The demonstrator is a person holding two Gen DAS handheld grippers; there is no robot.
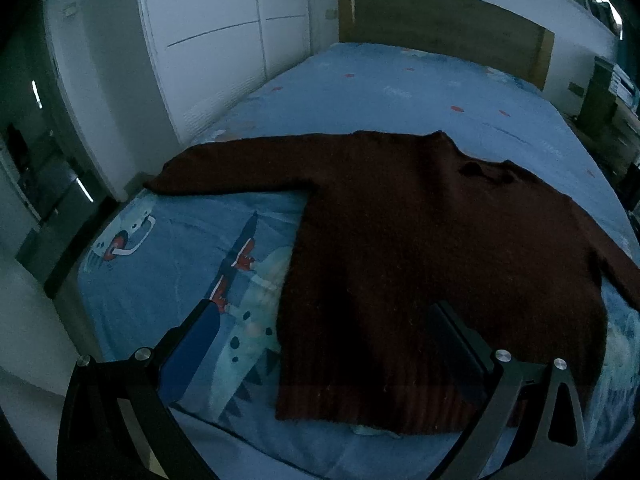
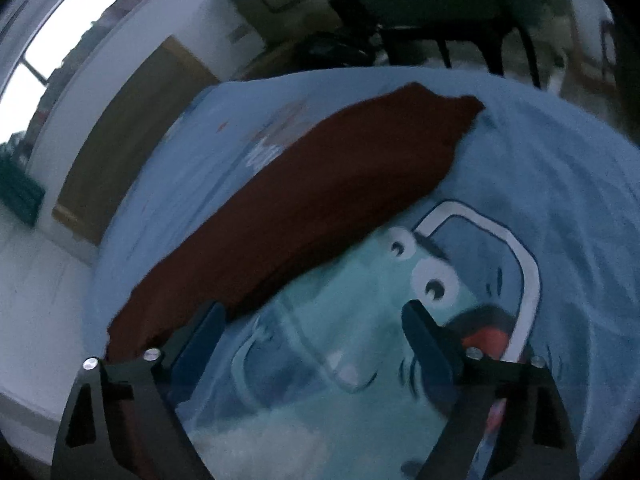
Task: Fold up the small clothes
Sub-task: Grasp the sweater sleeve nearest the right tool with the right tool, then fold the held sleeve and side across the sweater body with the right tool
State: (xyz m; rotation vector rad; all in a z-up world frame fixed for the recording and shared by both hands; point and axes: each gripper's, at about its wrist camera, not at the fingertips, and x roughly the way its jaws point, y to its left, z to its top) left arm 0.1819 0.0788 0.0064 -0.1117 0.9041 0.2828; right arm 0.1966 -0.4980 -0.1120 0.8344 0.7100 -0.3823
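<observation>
A dark red-brown knit sweater [image 1: 400, 248] lies flat on a blue cartoon-print bedspread [image 1: 168, 256], sleeves spread to both sides, hem toward me. My left gripper [image 1: 324, 320] is open and empty, hovering above the sweater's lower left corner; its left finger is over the bedspread, its right finger over the hem. In the right wrist view one sleeve [image 2: 320, 196] runs diagonally up to the right. My right gripper [image 2: 312, 320] is open and empty over the bedspread [image 2: 540, 168], just beside the sleeve's near edge.
A wooden headboard [image 1: 440, 24] stands at the far end of the bed. White wardrobe doors [image 1: 216, 40] line the left side. A dark desk and chair legs [image 2: 460, 36] stand beyond the bed in the right wrist view.
</observation>
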